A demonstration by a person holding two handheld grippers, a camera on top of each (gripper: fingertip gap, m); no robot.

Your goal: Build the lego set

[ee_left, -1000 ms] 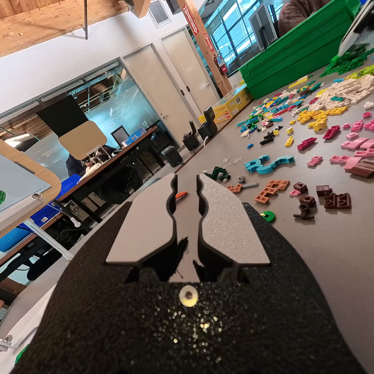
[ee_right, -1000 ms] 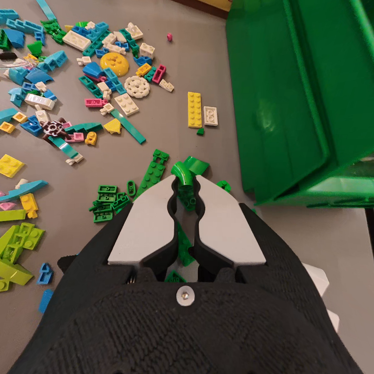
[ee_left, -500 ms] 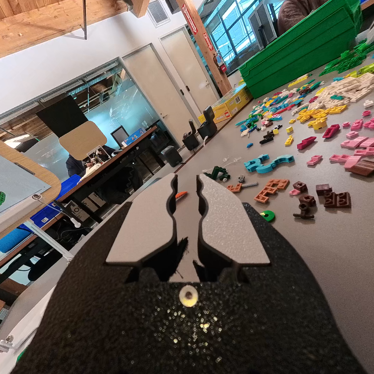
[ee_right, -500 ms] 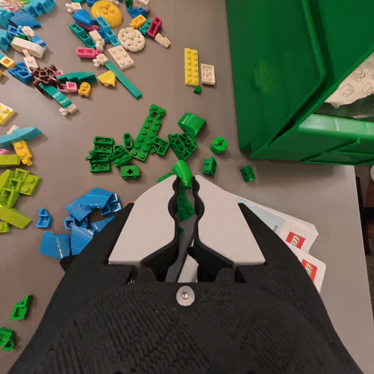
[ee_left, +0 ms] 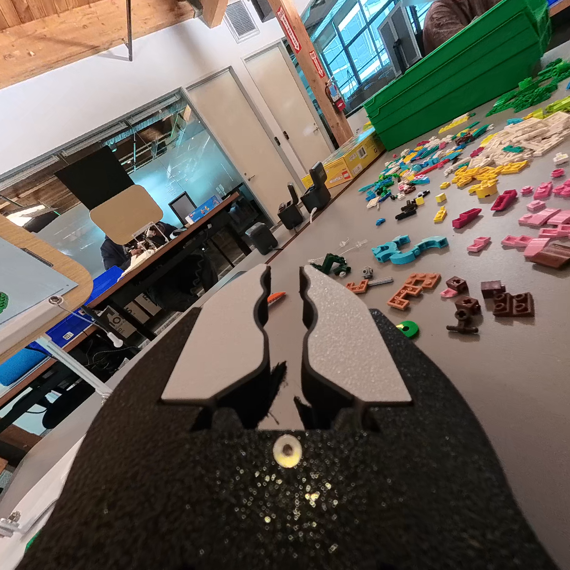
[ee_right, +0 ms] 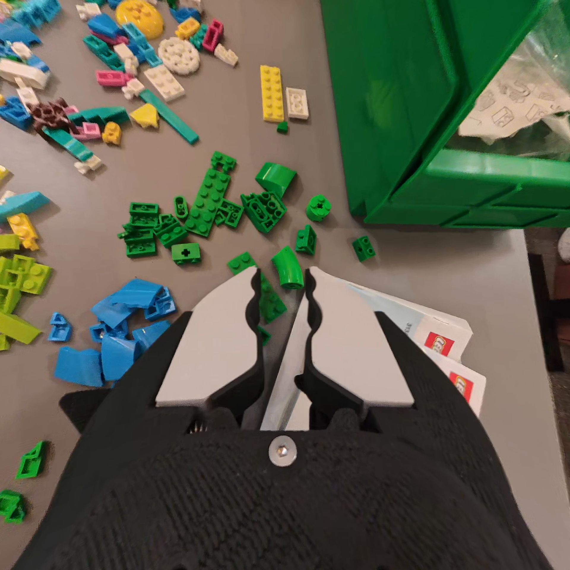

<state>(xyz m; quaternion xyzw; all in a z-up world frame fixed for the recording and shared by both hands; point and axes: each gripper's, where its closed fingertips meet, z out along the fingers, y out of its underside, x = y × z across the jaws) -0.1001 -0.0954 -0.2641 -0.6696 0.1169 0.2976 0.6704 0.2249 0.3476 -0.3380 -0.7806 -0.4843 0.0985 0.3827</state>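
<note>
My right gripper (ee_right: 282,273) is open over the grey table. A green curved lego piece (ee_right: 288,268) sits loose between its fingertips, close to the right fingertip (ee_right: 311,274). A green wedge plate (ee_right: 271,300) lies below the jaws. A heap of green pieces (ee_right: 212,203) lies just ahead. My left gripper (ee_left: 285,271) rests low over the table, its jaws a narrow gap apart with nothing between them. Brown pieces (ee_left: 505,302) and an orange-brown plate (ee_left: 413,290) lie to its right.
Stacked green bins (ee_right: 447,108) stand at the right, also far off in the left wrist view (ee_left: 456,89). Instruction booklets (ee_right: 438,345) lie under my right gripper near the table edge. Blue pieces (ee_right: 120,333), lime pieces (ee_right: 21,277) and mixed colours (ee_right: 138,71) spread left. Some 55 cm of space lies between my two pairs of fingers.
My right gripper pulled back from the green heap with the curved piece, then opened its jaws and let it go. The left gripper has not moved.
</note>
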